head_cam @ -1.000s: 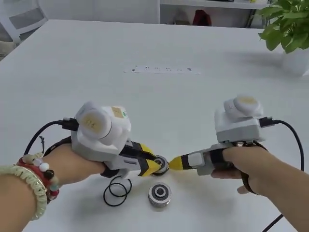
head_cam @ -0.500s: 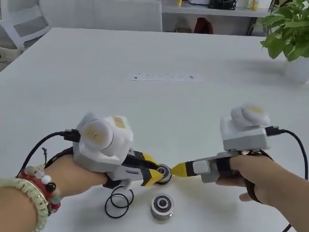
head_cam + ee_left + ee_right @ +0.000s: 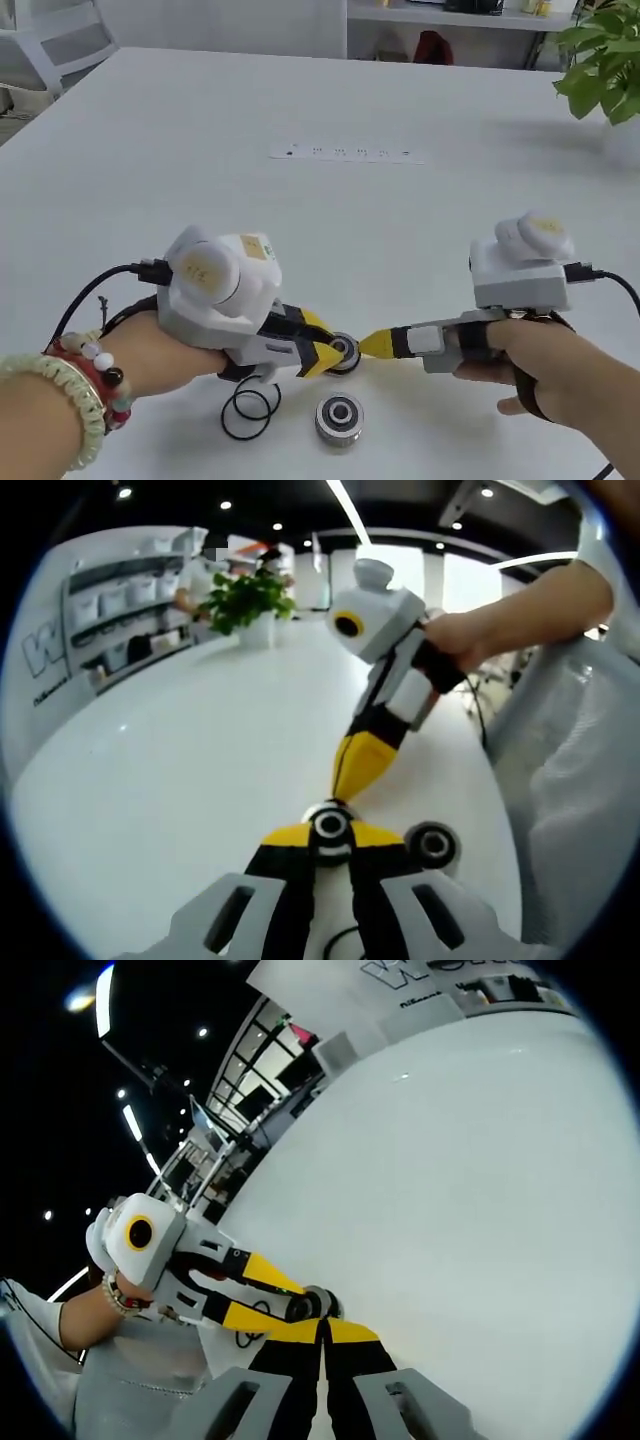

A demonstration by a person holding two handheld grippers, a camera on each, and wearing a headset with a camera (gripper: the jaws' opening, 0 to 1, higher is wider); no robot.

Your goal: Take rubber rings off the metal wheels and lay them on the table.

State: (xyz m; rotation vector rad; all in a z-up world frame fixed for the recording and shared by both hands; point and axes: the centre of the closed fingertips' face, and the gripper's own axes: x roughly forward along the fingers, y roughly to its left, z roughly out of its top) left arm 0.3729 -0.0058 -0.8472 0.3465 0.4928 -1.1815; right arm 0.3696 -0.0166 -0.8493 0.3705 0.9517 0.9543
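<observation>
My left gripper is shut on a small metal wheel, held just above the table; the wheel sits between its yellow tips. My right gripper comes in from the right, jaws shut, tips against the wheel's rim. I cannot tell whether it pinches a rubber ring there. A second metal wheel lies flat on the table just below the grippers, also seen as the wheel in the left gripper view. Two black rubber rings lie overlapping under my left gripper.
The white table stretches far ahead, with a printed strip across its middle. A potted plant stands at the far right corner. A white chair is at the far left, and cables trail from both grippers.
</observation>
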